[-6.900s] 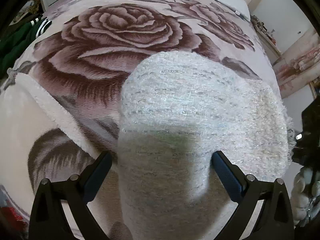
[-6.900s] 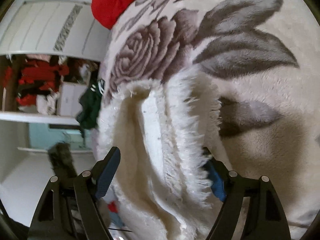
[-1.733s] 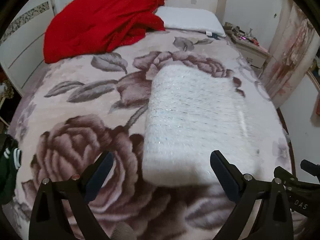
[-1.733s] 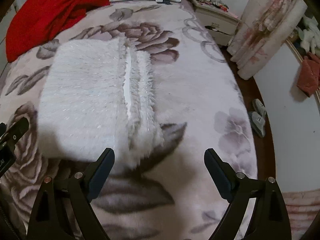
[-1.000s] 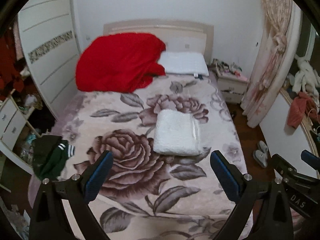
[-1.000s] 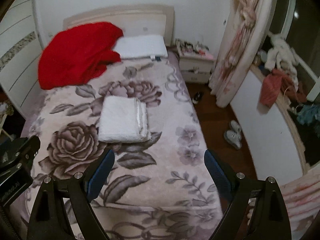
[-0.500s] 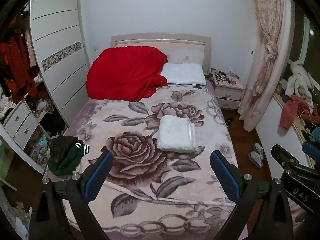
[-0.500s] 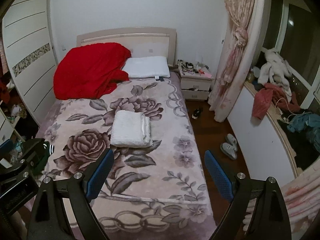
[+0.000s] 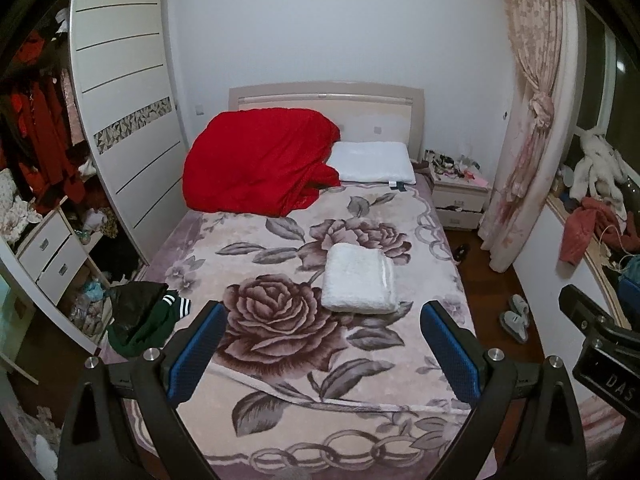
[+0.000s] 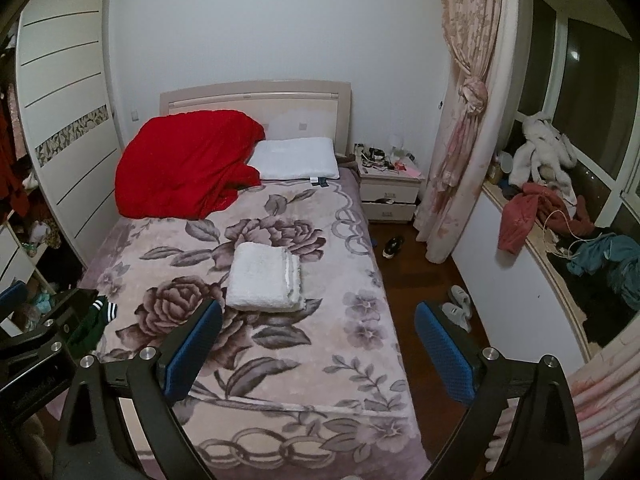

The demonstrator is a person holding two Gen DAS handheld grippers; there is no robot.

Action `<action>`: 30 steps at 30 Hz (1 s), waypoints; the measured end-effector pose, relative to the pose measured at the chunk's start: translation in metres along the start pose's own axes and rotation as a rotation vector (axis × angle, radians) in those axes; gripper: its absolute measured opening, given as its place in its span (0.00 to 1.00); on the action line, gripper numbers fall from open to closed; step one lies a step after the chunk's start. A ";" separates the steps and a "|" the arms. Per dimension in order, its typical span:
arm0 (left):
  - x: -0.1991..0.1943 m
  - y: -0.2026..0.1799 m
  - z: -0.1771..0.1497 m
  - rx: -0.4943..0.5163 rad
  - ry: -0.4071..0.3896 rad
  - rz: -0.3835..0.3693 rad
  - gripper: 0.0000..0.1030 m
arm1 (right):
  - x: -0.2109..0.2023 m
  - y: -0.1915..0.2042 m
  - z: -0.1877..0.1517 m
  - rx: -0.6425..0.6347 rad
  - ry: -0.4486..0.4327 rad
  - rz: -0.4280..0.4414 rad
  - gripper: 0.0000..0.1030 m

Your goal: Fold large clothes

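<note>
Now well back from the bed [image 9: 420, 384], both empty: left gripper [image 9: 322, 350] spread wide, right gripper [image 10: 318, 346] opening wider, folded white garment [image 9: 359, 278] far ahead mid-blanket, long axis toward the headboard, nearer neither.

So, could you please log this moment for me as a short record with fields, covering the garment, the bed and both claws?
garment: white fluffy garment, folded into a neat rectangle, lying flat
location: middle of the floral blanket on the bed
other items on bed: red blanket heaped by the headboard, white pillow beside it, green striped clothing at the bed's edge
left claw: open, nothing between the jaws
right claw: jaws opening, nothing between them
contact with garment: none
</note>
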State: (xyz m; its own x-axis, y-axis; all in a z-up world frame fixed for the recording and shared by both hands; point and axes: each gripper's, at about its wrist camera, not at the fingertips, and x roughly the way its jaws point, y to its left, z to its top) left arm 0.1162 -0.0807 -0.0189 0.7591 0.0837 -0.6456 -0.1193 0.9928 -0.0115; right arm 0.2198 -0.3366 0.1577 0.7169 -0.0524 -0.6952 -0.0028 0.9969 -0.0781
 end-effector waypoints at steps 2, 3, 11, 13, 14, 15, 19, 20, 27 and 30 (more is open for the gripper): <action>-0.002 0.001 0.000 -0.012 -0.009 -0.007 0.97 | -0.001 -0.002 0.002 0.000 -0.002 -0.001 0.97; -0.004 0.000 0.000 -0.014 -0.013 -0.007 0.97 | -0.001 -0.003 0.003 0.000 -0.004 0.000 0.98; -0.007 0.004 0.000 -0.025 -0.028 -0.007 0.98 | 0.003 -0.006 0.010 -0.009 -0.015 -0.004 0.98; -0.009 0.005 0.001 -0.028 -0.030 -0.009 0.98 | 0.004 -0.006 0.010 -0.010 -0.014 -0.002 0.99; -0.010 0.005 0.000 -0.030 -0.034 -0.004 0.98 | 0.004 -0.006 0.010 -0.010 -0.014 -0.002 0.99; -0.010 0.006 0.000 -0.030 -0.034 -0.002 0.98 | 0.003 -0.006 0.010 -0.011 -0.014 -0.002 0.99; -0.012 0.006 0.001 -0.029 -0.033 0.005 0.98 | 0.001 -0.005 0.009 -0.011 -0.014 0.000 0.99; -0.012 0.004 0.001 -0.030 -0.033 0.004 0.98 | 0.001 -0.005 0.008 -0.011 -0.013 0.002 0.99; -0.014 0.001 0.001 -0.020 -0.041 0.018 0.98 | 0.001 -0.008 0.014 -0.014 -0.024 0.012 0.99; -0.015 -0.002 0.000 -0.019 -0.043 0.020 0.98 | 0.003 -0.007 0.017 -0.021 -0.030 0.016 0.99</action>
State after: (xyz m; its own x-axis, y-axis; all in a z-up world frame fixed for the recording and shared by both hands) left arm 0.1049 -0.0843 -0.0088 0.7831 0.1073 -0.6126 -0.1465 0.9891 -0.0141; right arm 0.2341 -0.3425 0.1687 0.7373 -0.0341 -0.6748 -0.0293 0.9962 -0.0823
